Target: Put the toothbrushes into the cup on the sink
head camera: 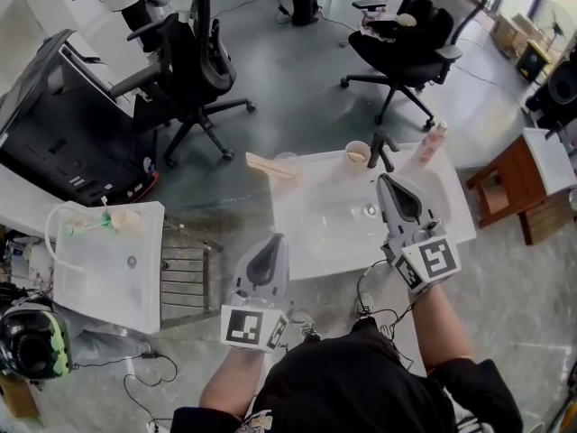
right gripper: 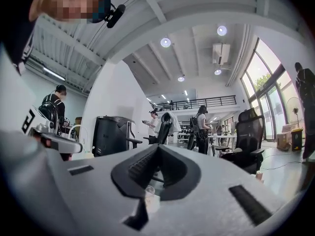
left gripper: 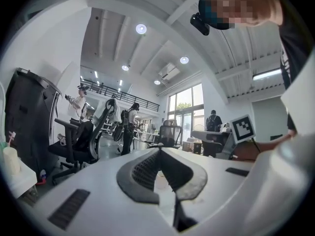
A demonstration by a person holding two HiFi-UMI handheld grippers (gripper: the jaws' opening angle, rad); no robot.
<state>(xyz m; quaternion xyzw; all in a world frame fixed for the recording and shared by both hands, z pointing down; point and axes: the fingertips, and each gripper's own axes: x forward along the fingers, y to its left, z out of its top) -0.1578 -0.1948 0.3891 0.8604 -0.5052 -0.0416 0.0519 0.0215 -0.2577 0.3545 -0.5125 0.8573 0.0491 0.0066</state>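
Observation:
In the head view a white sink [head camera: 315, 201] lies in front of me, with a dark faucet [head camera: 382, 150] at its far edge. A beige cup [head camera: 358, 154] stands left of the faucet with something pale inside; I cannot tell what it is. A clear cup [head camera: 287, 161] and a flat beige piece [head camera: 264, 163] sit at the sink's far left corner. My left gripper [head camera: 275, 239] hovers at the sink's near left edge, shut and empty [left gripper: 160, 151]. My right gripper [head camera: 386, 179] is over the basin, near the faucet, shut with nothing held [right gripper: 157, 147].
A pink bottle [head camera: 431, 142] stands right of the faucet. A second white sink [head camera: 135, 287] sits at the left with green-handled items [head camera: 93, 226], beside a metal rack [head camera: 185, 276]. Office chairs [head camera: 185, 66] [head camera: 406, 34] stand beyond, a wooden stool [head camera: 505, 188] at right.

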